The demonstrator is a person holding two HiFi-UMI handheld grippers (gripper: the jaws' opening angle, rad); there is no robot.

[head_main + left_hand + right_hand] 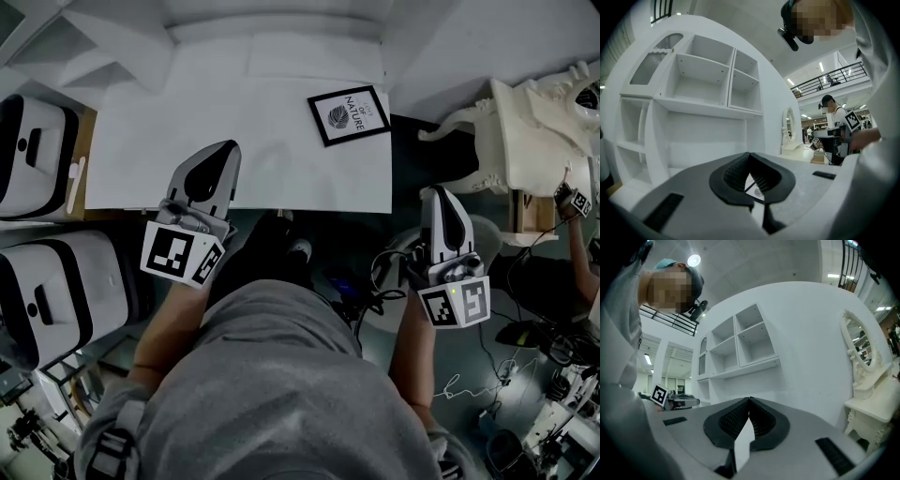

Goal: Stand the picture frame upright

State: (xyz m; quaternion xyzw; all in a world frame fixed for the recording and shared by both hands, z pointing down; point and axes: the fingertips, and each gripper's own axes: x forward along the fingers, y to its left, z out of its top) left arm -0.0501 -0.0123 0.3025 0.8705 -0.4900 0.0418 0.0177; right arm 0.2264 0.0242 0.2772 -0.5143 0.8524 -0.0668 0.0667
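The picture frame [349,114] lies flat and face up on the white desk [187,141], near its far right corner and turned a little askew to the desk's edges. It has a black border around a white print with a leaf and the word NATURE. Neither claw touches it. The left claw [223,150] hangs over the near edge of the desk, left of the frame and well apart from it. In the left gripper view its jaws are clenched tip to tip [750,157] with nothing gripped, and a corner of the frame [757,190] shows through the gap below where they meet. The right claw [439,194] is off the desk, beyond its right edge and over the dark floor, nearer the person than the frame is. In the right gripper view it is also clenched and holds nothing [749,401]. Both claws point level towards a white shelf unit [703,79] with open compartments that rises behind the desk. An ornate white dressing table [534,122] with an oval mirror stands to the right of the desk. Two white cases with dark trim [37,155] sit to its left. Cables [469,380] trail across the floor at the lower right.
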